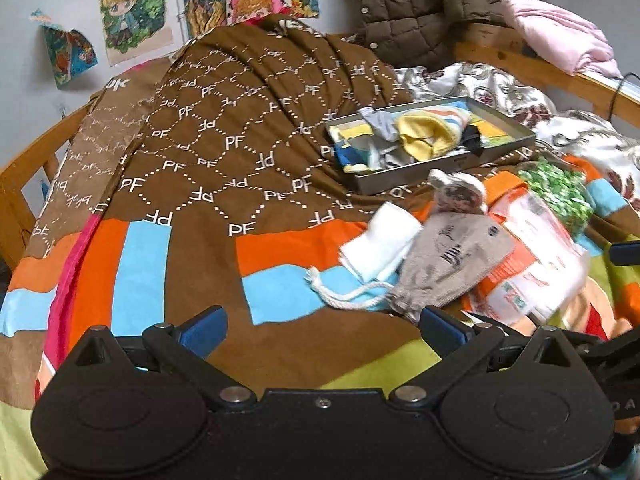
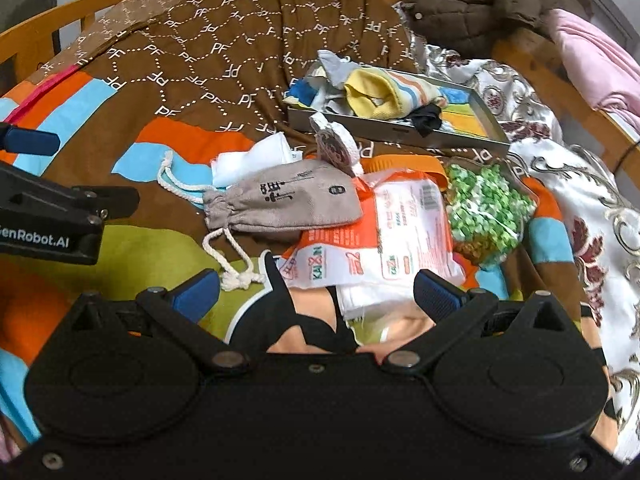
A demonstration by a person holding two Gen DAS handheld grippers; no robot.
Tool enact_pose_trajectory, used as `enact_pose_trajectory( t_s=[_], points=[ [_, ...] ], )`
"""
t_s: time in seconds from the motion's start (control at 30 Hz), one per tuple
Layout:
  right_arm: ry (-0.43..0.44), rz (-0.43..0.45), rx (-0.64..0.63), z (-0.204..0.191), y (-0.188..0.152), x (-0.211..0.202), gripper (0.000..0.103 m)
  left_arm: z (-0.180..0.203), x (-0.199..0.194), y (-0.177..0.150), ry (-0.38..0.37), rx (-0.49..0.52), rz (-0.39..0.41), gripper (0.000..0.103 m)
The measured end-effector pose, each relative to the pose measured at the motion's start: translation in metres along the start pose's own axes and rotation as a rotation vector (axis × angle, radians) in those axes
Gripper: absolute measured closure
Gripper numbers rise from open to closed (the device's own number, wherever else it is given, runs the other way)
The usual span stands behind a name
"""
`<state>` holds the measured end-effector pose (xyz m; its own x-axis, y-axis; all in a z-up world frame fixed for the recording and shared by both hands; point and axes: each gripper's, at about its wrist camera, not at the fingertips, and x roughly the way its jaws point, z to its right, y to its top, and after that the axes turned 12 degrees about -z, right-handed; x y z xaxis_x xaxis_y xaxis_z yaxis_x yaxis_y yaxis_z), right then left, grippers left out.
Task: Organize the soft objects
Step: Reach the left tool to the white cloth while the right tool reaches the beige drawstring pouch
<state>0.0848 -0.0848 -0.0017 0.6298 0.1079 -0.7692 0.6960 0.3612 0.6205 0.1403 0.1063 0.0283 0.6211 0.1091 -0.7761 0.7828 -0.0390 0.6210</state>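
So both grippers are spread wide with nothing in them. Left gripper hangs over bare blanket left of the grey drawstring pouch, lots of free room there. Right gripper sits just short of the pouch, above the plastic packet. Metal tray of socks lies behind the pouch, near the wooden bed rail.

On the bed, a shallow grey metal tray holding rolled socks is set behind a grey drawstring cloth pouch. A folded white cloth is tucked at the pouch's left; an orange-and-white plastic packet lies at its right.
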Motion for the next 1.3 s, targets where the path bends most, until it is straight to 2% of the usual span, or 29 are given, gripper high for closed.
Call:
enact_pose_trajectory(
  t_s=[0.2, 0.57, 0.87, 1.07, 1.3],
  points=[
    [-0.022, 0.002, -0.081, 0.001, 0.019, 0.013, 0.001, -0.014, 0.018, 0.015, 0.020, -0.046, -0.012, 0.001],
    [0.015, 0.013, -0.196, 0.001, 0.045, 0.034, 0.001, -0.023, 0.046, 0.037, 0.023, -0.046, -0.026, 0.001],
    [0.028, 0.110, -0.342, 0.005, 0.070, 0.048, 0.001, -0.028, 0.076, 0.054, -0.047, -0.019, 0.021, 0.001],
    [0.035, 0.111, -0.380, 0.004, 0.076, 0.058, 0.001, -0.027, 0.092, 0.061, -0.097, -0.016, 0.025, 0.001],
    [0.033, 0.101, -0.427, -0.008, 0.071, 0.071, 0.001, -0.029, 0.119, 0.070, -0.266, -0.055, 0.020, 0.001]
  ],
)
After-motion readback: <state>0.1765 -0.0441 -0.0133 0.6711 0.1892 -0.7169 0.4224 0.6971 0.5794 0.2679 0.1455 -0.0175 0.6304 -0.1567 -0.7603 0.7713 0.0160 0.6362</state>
